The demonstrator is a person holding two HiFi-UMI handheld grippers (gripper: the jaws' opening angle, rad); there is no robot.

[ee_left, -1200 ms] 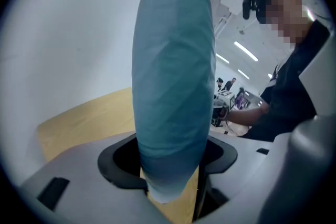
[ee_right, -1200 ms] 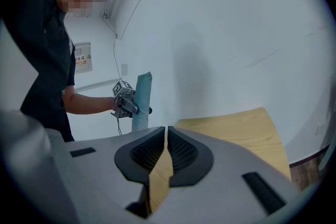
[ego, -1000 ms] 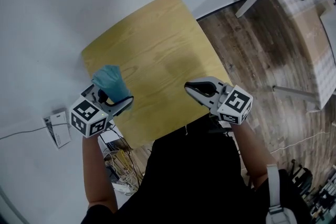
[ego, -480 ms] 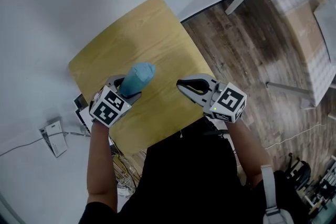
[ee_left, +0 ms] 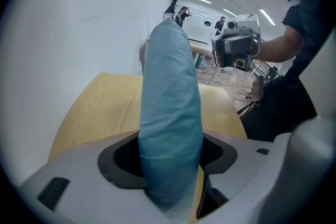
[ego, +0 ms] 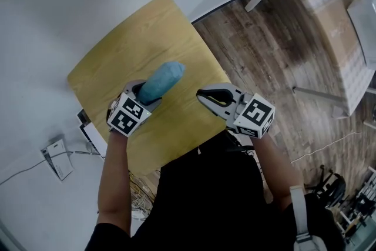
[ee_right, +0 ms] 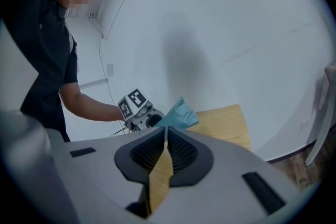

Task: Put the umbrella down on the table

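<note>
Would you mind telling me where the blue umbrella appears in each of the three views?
Head view: umbrella left of centre, jutting up and right from the left tongs.
Left gripper view: umbrella fills the centre, clamped in those tongs and pointing away.
Right gripper view: umbrella small, just left of centre.
Shared landmark: the wooden table, visible in all three views.

Black short-sleeved shirt [ego: 205, 197], grey tongs [ego: 201, 94], black-and-white marker cubes [ego: 254, 116]

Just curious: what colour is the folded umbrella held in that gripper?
Teal blue; the umbrella shows best in the left gripper view.
</note>
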